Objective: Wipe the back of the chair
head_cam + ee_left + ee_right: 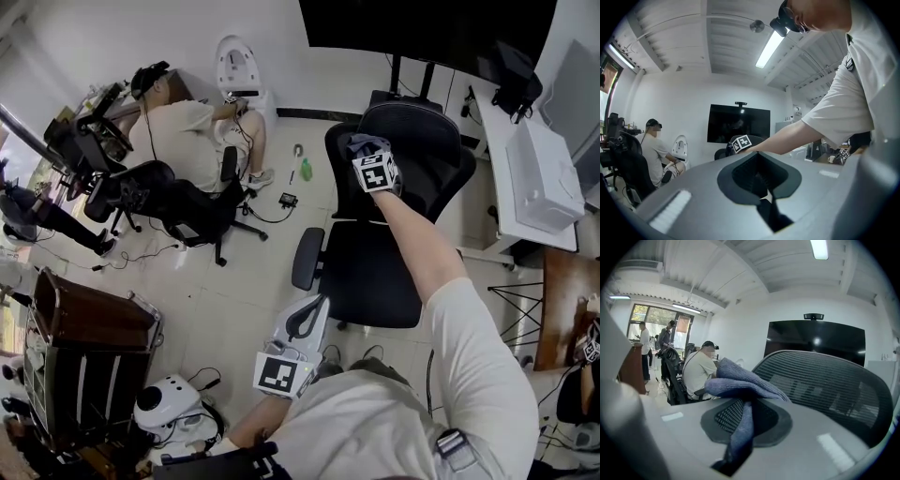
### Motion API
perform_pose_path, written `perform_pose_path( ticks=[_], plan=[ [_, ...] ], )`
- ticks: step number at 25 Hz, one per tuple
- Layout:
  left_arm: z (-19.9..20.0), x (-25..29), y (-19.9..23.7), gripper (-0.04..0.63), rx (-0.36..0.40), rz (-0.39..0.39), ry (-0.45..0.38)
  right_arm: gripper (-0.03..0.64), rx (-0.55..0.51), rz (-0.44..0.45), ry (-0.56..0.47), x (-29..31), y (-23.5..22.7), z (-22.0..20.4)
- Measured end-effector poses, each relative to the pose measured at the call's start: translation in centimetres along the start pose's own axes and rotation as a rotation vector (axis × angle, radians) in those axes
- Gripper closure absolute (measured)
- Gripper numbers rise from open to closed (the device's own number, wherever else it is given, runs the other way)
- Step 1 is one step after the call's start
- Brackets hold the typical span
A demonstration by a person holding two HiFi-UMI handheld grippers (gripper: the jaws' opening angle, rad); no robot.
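Observation:
A black mesh office chair stands in the middle of the head view, with its backrest at the far side and its seat toward me. My right gripper reaches out to the backrest's upper left part, shut on a blue-grey cloth. In the right gripper view the cloth is clamped between the jaws and bunches in front of them, with the mesh backrest just to the right. My left gripper hangs low near my body, away from the chair back. Its jaws are shut with nothing in them.
A person sits at the back left beside another black chair. A green bottle and cables lie on the floor left of the chair. A white desk is on the right, a dark screen behind, a wooden cabinet at the left.

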State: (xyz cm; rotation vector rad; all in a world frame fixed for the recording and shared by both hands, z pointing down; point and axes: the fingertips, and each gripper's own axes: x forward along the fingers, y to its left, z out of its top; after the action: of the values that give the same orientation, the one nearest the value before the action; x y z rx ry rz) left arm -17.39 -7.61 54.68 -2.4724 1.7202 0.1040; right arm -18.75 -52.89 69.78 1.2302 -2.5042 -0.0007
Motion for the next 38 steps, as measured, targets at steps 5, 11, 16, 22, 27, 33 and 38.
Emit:
perform_pose_path(
  ticks=[5, 11, 16, 22, 27, 33, 38],
  plan=[
    [0.2, 0.5, -0.8, 0.518, -0.015, -0.032, 0.0, 0.574, 0.001, -0.054, 0.004, -2.1, -3.4, -1.0],
    [1.1, 1.7, -2.5, 0.518, -0.012, -0.106, -0.036, 0.573, -0.001, -0.175, 0.053, -5.9, -10.6, -4.0],
    [2.1, 2.4, -3.3, 0.518, -0.029, -0.164, -0.038, 0.574, 0.032, -0.252, 0.084, -9.4, -14.6, -5.7],
    [3.0, 3.0, -5.1, 0.518, -0.043, -0.231, -0.045, 0.574, 0.033, -0.314, 0.103, -13.0, -17.8, -7.0],
    [3.1, 3.0, -5.3, 0.518, -0.042, -0.247, -0.044, 0.574, 0.02, -0.306, 0.114, -13.2, -17.6, -7.2],
    [1.7, 2.6, -4.9, 0.518, -0.056, -0.231, -0.028, 0.574, 0.013, -0.169, 0.054, -9.8, -10.1, -6.7],
    [0.7, 2.7, -2.4, 0.518, -0.044, -0.169, -0.036, 0.573, -0.025, -0.049, 0.06, -2.7, -2.5, -6.3]
  ],
)
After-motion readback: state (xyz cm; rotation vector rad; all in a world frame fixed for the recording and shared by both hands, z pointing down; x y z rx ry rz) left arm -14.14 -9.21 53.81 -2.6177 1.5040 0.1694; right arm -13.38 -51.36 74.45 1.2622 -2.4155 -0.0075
